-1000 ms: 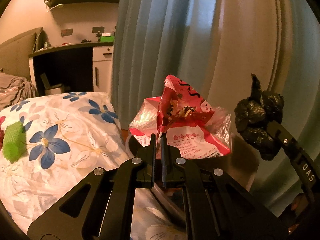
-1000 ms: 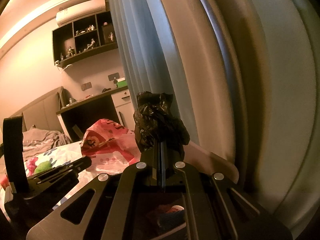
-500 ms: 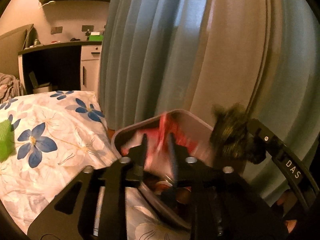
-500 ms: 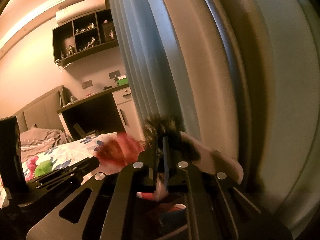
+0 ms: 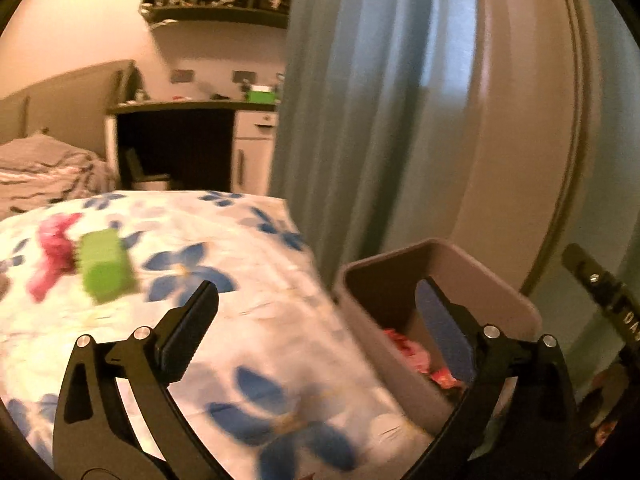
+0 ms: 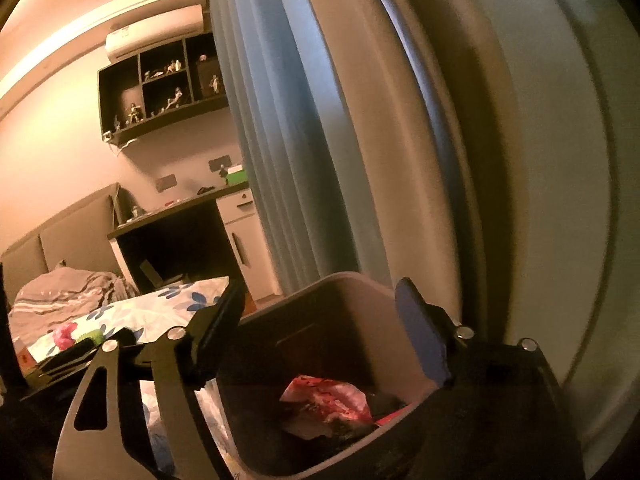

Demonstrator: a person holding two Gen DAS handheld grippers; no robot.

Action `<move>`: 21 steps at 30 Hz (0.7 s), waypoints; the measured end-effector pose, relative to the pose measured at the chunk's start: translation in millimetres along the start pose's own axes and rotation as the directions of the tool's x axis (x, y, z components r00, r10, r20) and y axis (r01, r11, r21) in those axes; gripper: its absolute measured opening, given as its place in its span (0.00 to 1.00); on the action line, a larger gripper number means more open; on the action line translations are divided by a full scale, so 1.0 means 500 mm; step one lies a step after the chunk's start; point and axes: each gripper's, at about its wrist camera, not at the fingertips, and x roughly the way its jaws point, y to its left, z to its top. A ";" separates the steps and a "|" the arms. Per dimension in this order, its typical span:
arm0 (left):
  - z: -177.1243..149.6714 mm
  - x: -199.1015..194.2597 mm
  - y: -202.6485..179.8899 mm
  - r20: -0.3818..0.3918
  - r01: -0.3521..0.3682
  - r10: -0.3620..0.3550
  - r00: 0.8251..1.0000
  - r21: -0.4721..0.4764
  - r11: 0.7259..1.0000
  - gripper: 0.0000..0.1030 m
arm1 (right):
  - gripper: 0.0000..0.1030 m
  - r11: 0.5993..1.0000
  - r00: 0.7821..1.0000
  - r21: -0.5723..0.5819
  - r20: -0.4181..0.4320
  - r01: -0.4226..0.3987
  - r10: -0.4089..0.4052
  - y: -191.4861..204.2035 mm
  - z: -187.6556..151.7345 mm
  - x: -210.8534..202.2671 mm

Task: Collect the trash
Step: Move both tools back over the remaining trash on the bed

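A grey trash bin [image 5: 492,280] stands between the bed and the curtain. The red and white snack wrapper [image 6: 328,396] lies inside it, with the dark mass of the black bag [image 6: 386,402] next to it. In the left wrist view only a bit of the wrapper [image 5: 406,354] shows above the rim. My left gripper [image 5: 316,286] hangs over the bed's corner and the bin's left edge. Its jaws are opening wide, with nothing between them. My right gripper [image 6: 320,288] is above the bin [image 6: 320,332]; its jaws are also opening and empty.
A flowered bedspread [image 5: 248,320] covers the bed at the left, with a green object [image 5: 106,266] and a pink one [image 5: 52,256] lying on it. Blue and beige curtains [image 5: 360,120] hang right behind the bin. A dark desk [image 6: 180,240] stands at the back.
Both grippers went from shut to open. The wrapper left the left jaws and the black bag left the right jaws; both now lie in the bin. The left gripper swung left toward the bed.
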 end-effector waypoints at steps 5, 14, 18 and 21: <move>-0.012 -0.046 0.052 0.001 -0.083 0.083 0.997 -0.021 0.996 0.94 | 0.81 1.000 1.000 -0.012 -0.006 -0.007 0.007 0.020 -0.014 -0.015; -0.038 -0.122 0.158 0.011 -0.207 0.208 0.978 -0.083 0.975 0.94 | 0.81 0.996 0.997 -0.049 -0.003 -0.077 0.077 0.098 -0.024 -0.033; -0.048 -0.147 0.198 0.003 -0.249 0.251 0.968 -0.099 0.963 0.94 | 0.81 0.989 0.993 -0.092 -0.008 -0.117 0.117 0.143 -0.033 -0.039; -0.054 -0.169 0.234 0.001 -0.278 0.279 0.960 -0.109 0.955 0.94 | 0.81 0.978 0.987 -0.128 -0.017 -0.163 0.162 0.182 -0.044 -0.043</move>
